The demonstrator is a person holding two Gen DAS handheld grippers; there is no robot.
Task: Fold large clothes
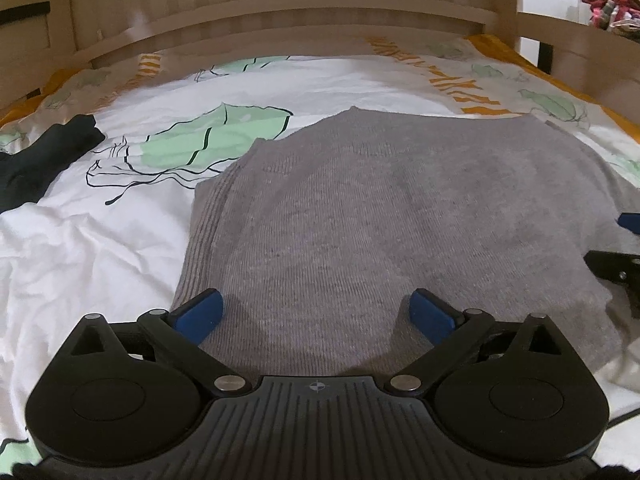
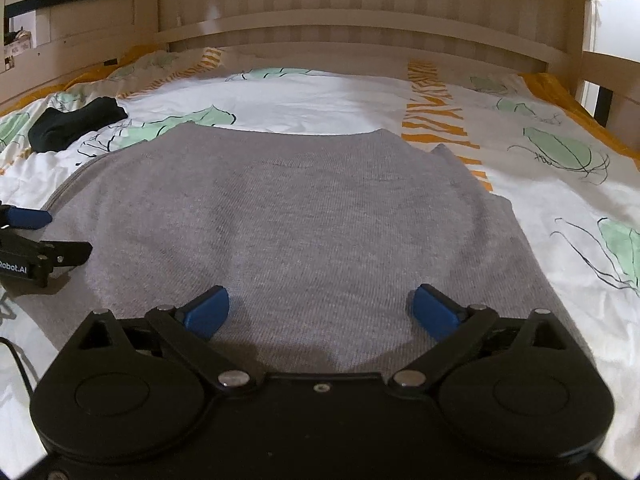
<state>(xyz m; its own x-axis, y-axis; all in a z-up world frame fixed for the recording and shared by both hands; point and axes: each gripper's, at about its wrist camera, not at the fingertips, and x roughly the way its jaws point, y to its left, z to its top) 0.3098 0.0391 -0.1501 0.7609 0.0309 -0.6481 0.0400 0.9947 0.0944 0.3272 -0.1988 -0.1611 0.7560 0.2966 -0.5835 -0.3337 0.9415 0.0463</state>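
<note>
A grey knit sweater (image 1: 360, 208) lies flat and folded into a rough rectangle on the bed; it also shows in the right wrist view (image 2: 288, 220). My left gripper (image 1: 318, 310) is open and empty, its blue pads spread just above the sweater's near left part. My right gripper (image 2: 318, 308) is open and empty over the near right part. Each gripper shows at the edge of the other's view: the right one at the right edge (image 1: 624, 248), the left one at the left edge (image 2: 24, 236).
The bed has a white sheet (image 1: 80, 240) with green and orange prints. A dark folded garment (image 1: 44, 152) lies at the far left, also in the right wrist view (image 2: 76, 122). A wooden headboard (image 1: 304, 12) stands behind. Colourful clothes (image 1: 612, 8) sit far right.
</note>
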